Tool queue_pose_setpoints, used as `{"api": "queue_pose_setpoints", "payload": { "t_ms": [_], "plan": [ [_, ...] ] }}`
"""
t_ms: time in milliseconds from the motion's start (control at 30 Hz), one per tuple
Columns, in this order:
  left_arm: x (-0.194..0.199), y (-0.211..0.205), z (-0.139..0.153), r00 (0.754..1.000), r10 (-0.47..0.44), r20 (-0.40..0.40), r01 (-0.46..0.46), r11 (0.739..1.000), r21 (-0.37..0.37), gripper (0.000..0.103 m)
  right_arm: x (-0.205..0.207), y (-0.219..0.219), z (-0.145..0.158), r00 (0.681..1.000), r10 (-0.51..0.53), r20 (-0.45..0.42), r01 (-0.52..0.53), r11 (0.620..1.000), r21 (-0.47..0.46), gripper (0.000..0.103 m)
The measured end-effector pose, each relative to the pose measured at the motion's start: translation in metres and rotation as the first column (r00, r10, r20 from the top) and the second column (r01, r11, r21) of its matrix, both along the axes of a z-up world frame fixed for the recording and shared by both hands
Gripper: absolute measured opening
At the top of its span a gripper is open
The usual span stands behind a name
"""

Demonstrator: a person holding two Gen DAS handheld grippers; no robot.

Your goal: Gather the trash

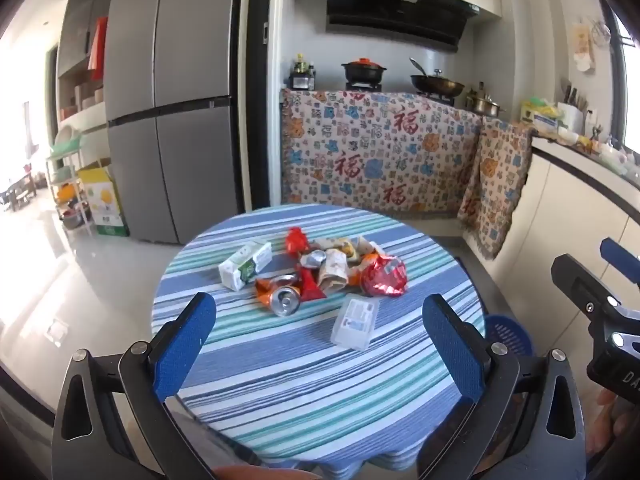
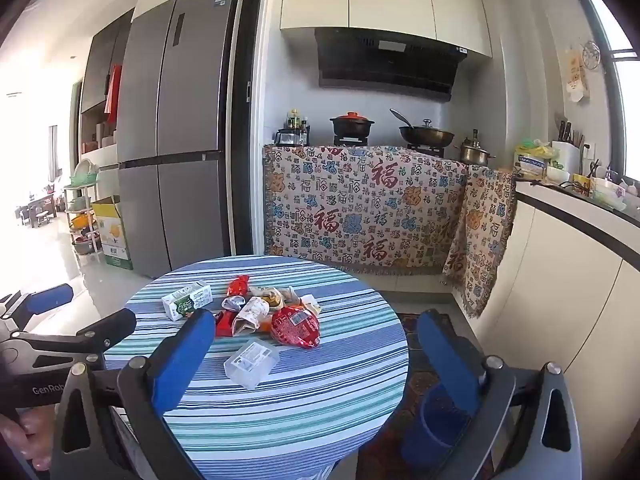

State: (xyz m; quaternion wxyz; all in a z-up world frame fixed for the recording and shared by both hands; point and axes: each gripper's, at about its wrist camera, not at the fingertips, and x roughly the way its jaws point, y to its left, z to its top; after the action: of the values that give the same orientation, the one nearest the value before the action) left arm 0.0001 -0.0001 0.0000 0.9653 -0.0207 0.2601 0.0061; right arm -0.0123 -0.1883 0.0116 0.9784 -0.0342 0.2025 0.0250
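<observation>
A pile of trash lies in the middle of a round table with a blue striped cloth point(image 1: 304, 392) point(image 2: 304, 408). It holds a white and green carton point(image 1: 245, 265) point(image 2: 186, 300), a crushed can point(image 1: 285, 300), a red foil wrapper point(image 1: 385, 276) point(image 2: 296, 326), crumpled paper point(image 1: 333, 270) point(image 2: 250, 314) and a clear plastic box point(image 1: 355, 321) point(image 2: 251, 363). My left gripper point(image 1: 320, 340) is open and empty above the table's near side. My right gripper point(image 2: 316, 356) is open and empty to the right. A blue bin point(image 1: 508, 334) point(image 2: 440, 424) stands on the floor right of the table.
A grey fridge point(image 1: 172, 120) stands at the back left. A counter with a patterned cloth point(image 1: 380, 156) carries pots behind the table. A white cabinet run point(image 2: 568, 300) lines the right side. A shelf rack and a cardboard box point(image 1: 105, 204) stand left of the fridge.
</observation>
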Motion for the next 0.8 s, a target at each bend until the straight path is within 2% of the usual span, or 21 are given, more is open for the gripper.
{"api": "queue_pose_setpoints", "payload": {
  "t_ms": [800],
  "plan": [
    [-0.004,-0.005,-0.002,1.0,-0.019,-0.01,0.019,1.0,-0.01,0.103,-0.005,-0.001,0.002,1.0,-0.02,0.013,0.02,1.0,0.0,0.103]
  ]
}}
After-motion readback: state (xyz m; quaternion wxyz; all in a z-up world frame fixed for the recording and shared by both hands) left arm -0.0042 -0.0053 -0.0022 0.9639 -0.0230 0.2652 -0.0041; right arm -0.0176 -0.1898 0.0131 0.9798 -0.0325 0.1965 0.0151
